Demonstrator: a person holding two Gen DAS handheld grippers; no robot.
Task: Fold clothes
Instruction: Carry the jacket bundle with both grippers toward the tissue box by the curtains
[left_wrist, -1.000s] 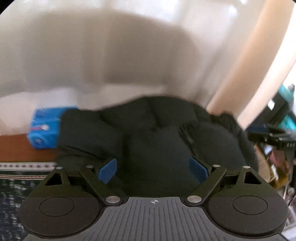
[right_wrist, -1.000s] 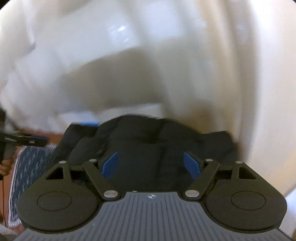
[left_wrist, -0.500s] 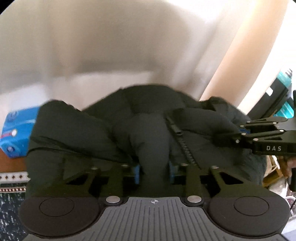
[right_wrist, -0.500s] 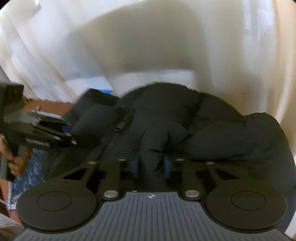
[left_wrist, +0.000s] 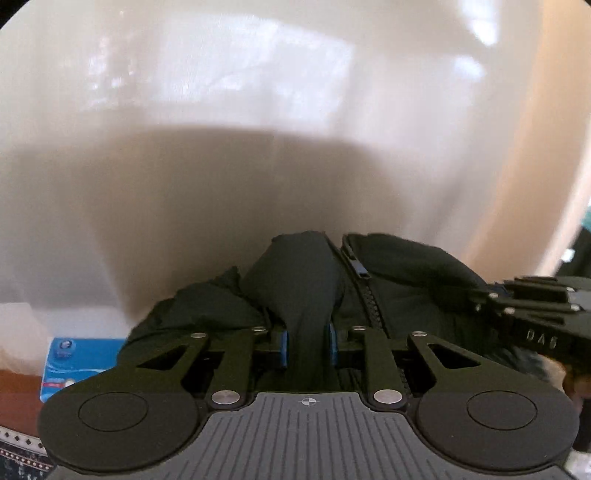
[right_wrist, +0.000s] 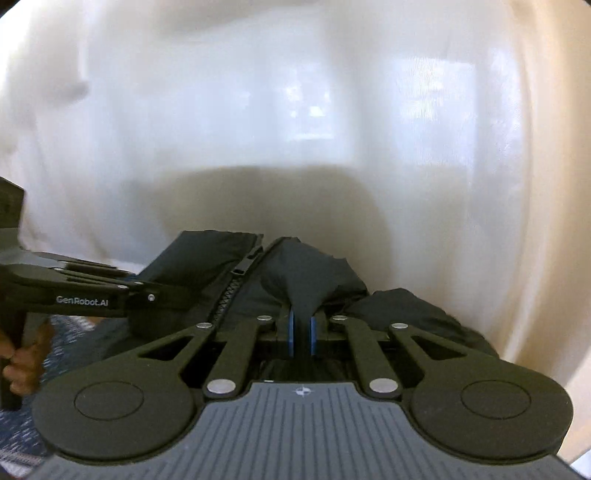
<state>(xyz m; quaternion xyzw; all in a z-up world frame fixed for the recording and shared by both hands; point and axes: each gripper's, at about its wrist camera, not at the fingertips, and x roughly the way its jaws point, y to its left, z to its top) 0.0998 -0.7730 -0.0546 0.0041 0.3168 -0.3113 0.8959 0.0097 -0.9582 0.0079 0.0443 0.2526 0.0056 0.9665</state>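
— Where had they got to with the folding when you looked in?

— Early on, I'd say. Nothing was folded yet. The black jacket (left_wrist: 402, 273) was bunched up and held off whatever lay below, in front of a pale sheer curtain (right_wrist: 332, 110), gripped on both sides of its zip. My guess was they were lifting it to shake it out and spread it flat.

— Both tools had hold of it?

— Yes. The left gripper (left_wrist: 307, 343) had its blue pads pinched on a thick fold of the cloth, a good wad filling the gap. The right gripper (right_wrist: 301, 336) was nearly closed, pads pressed on a thinner pleat. They hung near each other, each showing in the other's camera.

— So what did the next move call for?

— Drawing the two apart, I'd think, so the front stretched out, then laying it down level. Slack grips would let the fabric slip.

— And the jacket itself?

— Padded and soft, matte black, rumpled. The zipper (right_wrist: 236, 280) ran open down the middle, slider near the top.
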